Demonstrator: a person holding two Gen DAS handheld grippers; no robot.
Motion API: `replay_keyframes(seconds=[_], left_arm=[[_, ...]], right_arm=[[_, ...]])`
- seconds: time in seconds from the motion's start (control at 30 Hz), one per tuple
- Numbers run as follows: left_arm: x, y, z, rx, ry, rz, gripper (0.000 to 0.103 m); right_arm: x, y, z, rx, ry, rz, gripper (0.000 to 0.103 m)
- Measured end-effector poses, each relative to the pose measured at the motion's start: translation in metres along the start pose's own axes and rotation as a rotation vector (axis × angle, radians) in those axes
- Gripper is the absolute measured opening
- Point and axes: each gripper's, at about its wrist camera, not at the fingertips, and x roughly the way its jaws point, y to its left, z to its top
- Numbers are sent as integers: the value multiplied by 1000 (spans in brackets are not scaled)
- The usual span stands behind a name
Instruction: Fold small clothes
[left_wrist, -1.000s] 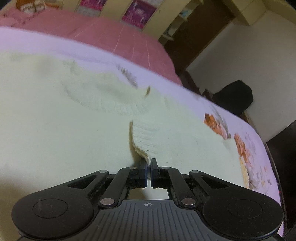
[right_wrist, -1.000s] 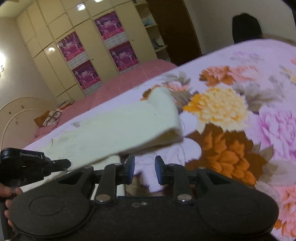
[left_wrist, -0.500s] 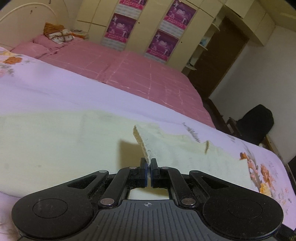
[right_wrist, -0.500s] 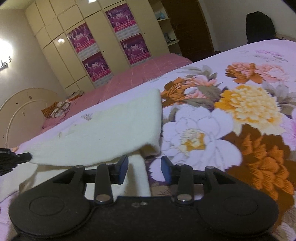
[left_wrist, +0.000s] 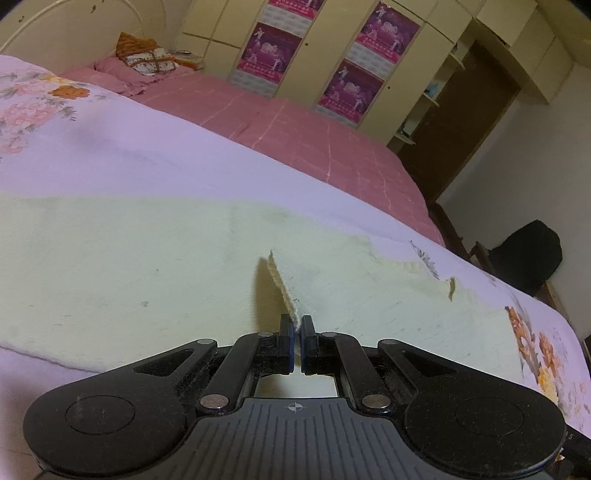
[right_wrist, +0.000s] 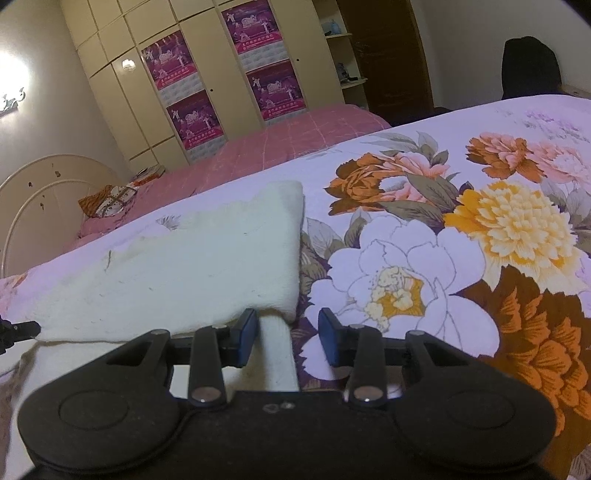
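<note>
Left gripper (left_wrist: 297, 330) pinches the knit edge of the cream garment (left_wrist: 147, 258), which lies spread on the floral bedspread (right_wrist: 461, 258), its folded end toward the flowered part. Right gripper (right_wrist: 288, 334) sits with fingers apart, holding nothing. Best now, I'd judge: lower that edge flat, square with the layer beneath, then let go. Only the right view shows the fold's doubled thickness; only the left shows the pinch itself
</note>
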Motion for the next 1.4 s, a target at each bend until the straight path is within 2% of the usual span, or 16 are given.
replay_keyframes(seconds=[0.1, 0.2, 0.33, 0.43, 0.8, 1.13, 1.23, 1.27, 1.33, 1.4], left_arm=[[4, 2, -3, 10, 17, 13, 3], [2, 8, -6, 11, 33, 18, 3], [0, 10, -10, 7, 30, 16, 3], [-3, 10, -12, 8, 21, 14, 3], [-7, 15, -27, -42, 13, 0, 3], [-6, 7, -18, 56, 15, 35, 3], [-30, 2, -14, 144, -91, 163, 3], [-35, 1, -12, 154, -117, 150, 3], [-32, -11, -7, 162, -100, 86, 3], [-18, -36, -10, 254, -61, 57, 4]], right_arm=[[0, 0, 0, -9, -1, -4, 36], [-3, 1, 1, -14, -9, 6, 24], [-1, 6, 5, -54, -11, 1, 19], [4, 7, 7, -75, 8, -7, 12], [6, 6, 3, -84, 12, -10, 11], [3, 3, 5, -84, 28, 4, 12], [-16, 1, 10, -64, -42, 27, 17], [-19, 2, 12, -74, -58, 26, 17], [-20, 6, 18, -101, -76, 20, 16], [-11, 10, 22, -101, -68, 20, 14]])
